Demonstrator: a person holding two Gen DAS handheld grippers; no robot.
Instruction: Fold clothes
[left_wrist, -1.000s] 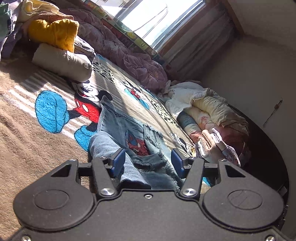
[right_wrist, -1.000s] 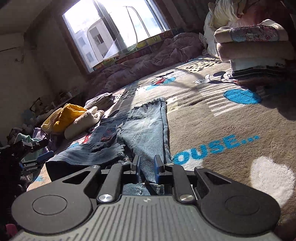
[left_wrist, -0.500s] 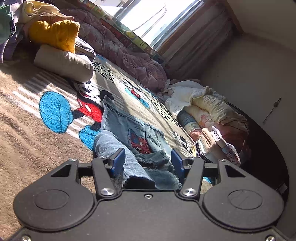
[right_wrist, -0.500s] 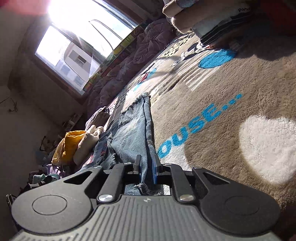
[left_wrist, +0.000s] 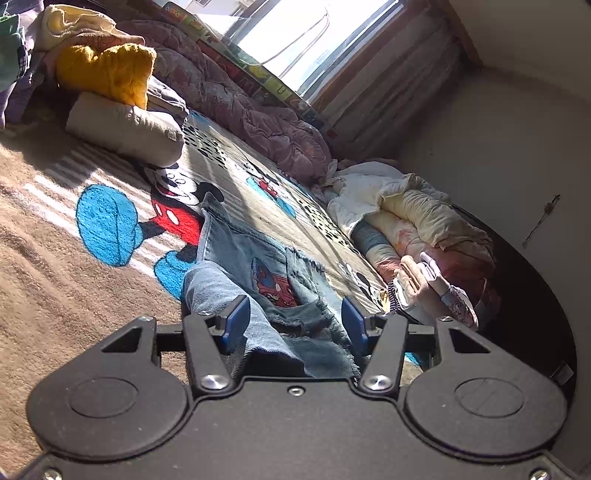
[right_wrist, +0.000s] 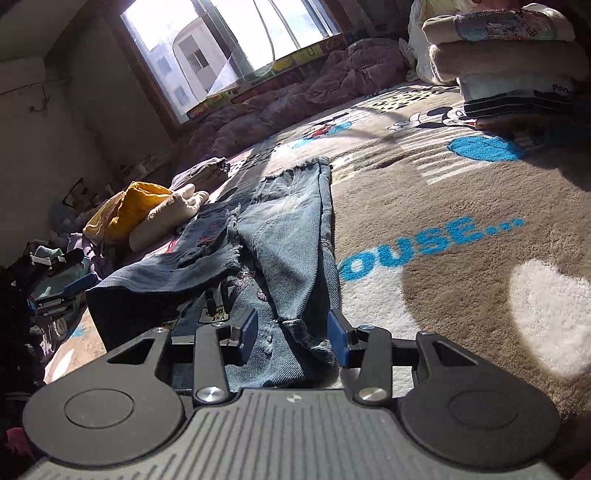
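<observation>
Plush cartoon blanket (right_wrist: 461, 206) bears frayed denim jeans (right_wrist: 291, 236); left fingers (left_wrist: 236, 317) apart, right fingers (right_wrist: 338, 332) opening.

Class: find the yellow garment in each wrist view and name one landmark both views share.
Left wrist view: yellow garment at upper left, above a rolled beige cloth.
Right wrist view: yellow garment at middle left, beside the jeans.
Shared landmark: the sunlit window.
</observation>
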